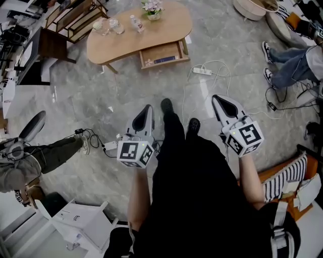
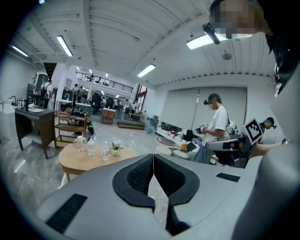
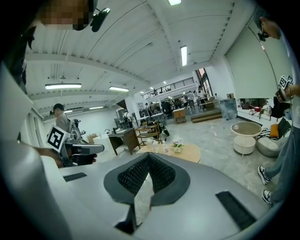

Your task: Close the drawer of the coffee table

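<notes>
**Both grippers closed and empty, well short of the open drawer**

The left gripper [image 1: 148, 107], a grey two-jaw tool with a marker cube at its rear, has its jaws pressed together with nothing between them. The right gripper [image 1: 216, 98], of the same build, is also closed on nothing. The two are held side by side, well apart from each other, both pointing forward and slightly down over the grey marble-patterned floor [image 1: 91, 95].

The oval light-wood coffee table [image 1: 171, 22] stands well ahead of both grippers, a little more on the left gripper's side. Its shallow wooden drawer [image 1: 162, 54] is pulled out from the table's near edge toward the grippers, roughly in line with the gap between them. Neither gripper is near it.

On the tabletop, beyond the drawer, stand a small pot of pale flowers [image 1: 152, 9], a clear plastic bottle [image 1: 136, 22] and clear glass vessels [image 1: 103, 25]. A white power strip [image 1: 202, 71] lies on the floor ahead of the right gripper, between it and the table.
</notes>
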The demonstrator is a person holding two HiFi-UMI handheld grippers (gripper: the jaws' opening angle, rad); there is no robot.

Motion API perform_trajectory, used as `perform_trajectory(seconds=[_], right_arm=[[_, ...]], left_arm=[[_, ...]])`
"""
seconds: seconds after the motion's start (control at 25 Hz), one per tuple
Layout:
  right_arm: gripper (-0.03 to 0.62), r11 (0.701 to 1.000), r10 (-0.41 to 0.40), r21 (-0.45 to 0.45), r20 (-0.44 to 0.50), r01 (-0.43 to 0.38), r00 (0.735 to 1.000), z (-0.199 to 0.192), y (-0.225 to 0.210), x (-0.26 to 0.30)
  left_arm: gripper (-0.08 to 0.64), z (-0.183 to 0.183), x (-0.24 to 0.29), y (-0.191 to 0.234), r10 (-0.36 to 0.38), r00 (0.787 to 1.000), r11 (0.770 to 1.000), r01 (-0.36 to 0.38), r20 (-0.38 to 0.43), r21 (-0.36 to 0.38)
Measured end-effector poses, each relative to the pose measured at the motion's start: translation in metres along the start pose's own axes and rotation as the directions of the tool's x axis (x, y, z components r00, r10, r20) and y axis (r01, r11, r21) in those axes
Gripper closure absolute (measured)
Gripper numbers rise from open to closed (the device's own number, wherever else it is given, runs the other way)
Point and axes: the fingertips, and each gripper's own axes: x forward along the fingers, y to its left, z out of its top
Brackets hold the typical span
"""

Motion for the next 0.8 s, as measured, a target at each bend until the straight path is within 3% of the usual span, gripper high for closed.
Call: perform_trajectory(seconds=[0.56, 0.8], right_arm=[[0.58, 0.994, -0.109, -0.011, -0.028, 0.109, 0.994, 0.055, -0.018, 0.119], [0.58, 0.985, -0.172, -0.012, -0.057, 0.171, 0.983, 0.062, -0.014, 0.158]], left_arm=[[0.545, 0.055, 0.1, 0.108, -0.135, 0.991, 0.991, 0.135, 0.008, 0.0], [0.545, 0.059, 0.128, 0.159, -0.189, 0.982, 0.982, 0.188, -0.019, -0.014]])
